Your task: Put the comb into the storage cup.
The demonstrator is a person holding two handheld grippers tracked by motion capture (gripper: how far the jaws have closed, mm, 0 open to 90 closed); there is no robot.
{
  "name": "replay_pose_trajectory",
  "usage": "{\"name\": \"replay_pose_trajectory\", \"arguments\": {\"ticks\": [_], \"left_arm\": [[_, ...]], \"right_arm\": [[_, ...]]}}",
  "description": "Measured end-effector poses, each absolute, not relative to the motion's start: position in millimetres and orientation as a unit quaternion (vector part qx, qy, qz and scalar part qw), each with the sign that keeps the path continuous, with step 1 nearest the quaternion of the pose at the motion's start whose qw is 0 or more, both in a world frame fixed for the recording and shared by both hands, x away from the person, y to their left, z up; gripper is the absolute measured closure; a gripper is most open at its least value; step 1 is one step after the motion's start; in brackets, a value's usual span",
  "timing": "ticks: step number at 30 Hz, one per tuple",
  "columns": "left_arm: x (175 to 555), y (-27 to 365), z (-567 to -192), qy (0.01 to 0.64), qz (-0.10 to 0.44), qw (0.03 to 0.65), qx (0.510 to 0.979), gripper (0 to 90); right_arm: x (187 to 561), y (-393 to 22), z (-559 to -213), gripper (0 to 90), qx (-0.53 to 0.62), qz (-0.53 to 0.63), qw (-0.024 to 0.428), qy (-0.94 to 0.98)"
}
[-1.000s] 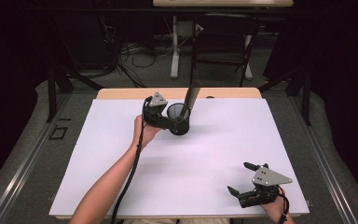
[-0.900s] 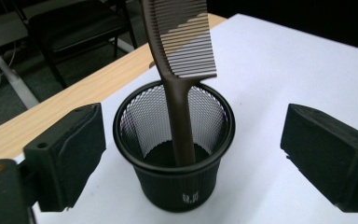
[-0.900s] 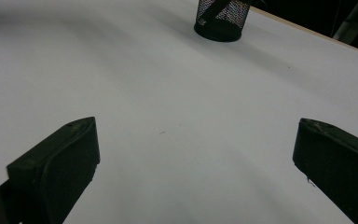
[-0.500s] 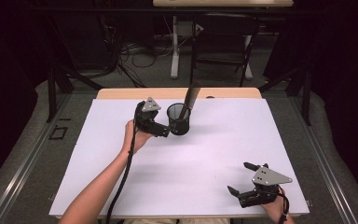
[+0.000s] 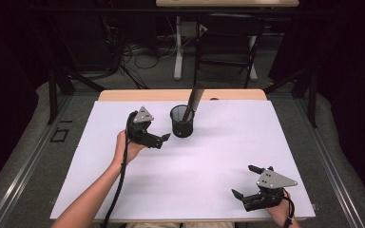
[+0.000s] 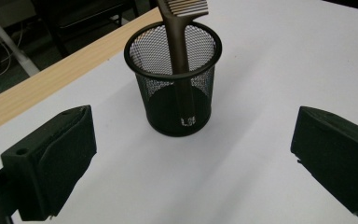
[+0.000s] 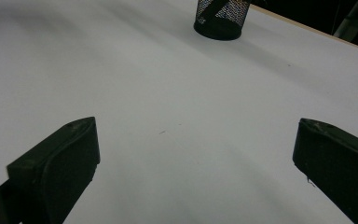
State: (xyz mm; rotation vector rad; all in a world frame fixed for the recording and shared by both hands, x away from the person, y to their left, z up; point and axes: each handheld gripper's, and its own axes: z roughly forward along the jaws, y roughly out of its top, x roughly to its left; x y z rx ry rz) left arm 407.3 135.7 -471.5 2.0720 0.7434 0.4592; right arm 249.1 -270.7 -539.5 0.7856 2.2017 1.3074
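Cup: a black mesh cup (image 5: 182, 121) stands on the white table (image 5: 209, 156).
Comb: a brown comb (image 6: 179, 51) leans inside the cup.
Left gripper (image 5: 164, 138): just left of the cup, wide apart, holding nothing.
Right gripper (image 5: 246, 182): far from the cup, wide apart, holding nothing.

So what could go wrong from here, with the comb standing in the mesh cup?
1. The comb leans on the rim of the cup and sticks out well above it, so a bump from the left gripper, open beside the cup, might tip both.
2. The cup stands near the far edge of the white sheet; a push could slide it off toward the wooden strip.
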Motion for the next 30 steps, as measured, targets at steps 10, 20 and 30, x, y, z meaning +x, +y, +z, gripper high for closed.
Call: {"name": "replay_pose_trajectory", "arguments": {"ticks": [10, 20, 30], "left_arm": [[390, 159, -486, 0.307, 0.193, 0.433, 0.825, 0.0], [369, 185, -500, 0.345, 0.203, 0.448, 0.799, 0.0], [339, 197, -514, 0.353, 0.21, 0.45, 0.793, 0.0]], "right_arm": [[250, -274, -532, 0.1, 0.304, 0.477, 0.25, 0.786], [254, -273, -541, 0.1, 0.312, 0.476, 0.218, 0.793], [254, -272, -542, 0.0, 0.309, 0.471, 0.217, 0.797]]}}
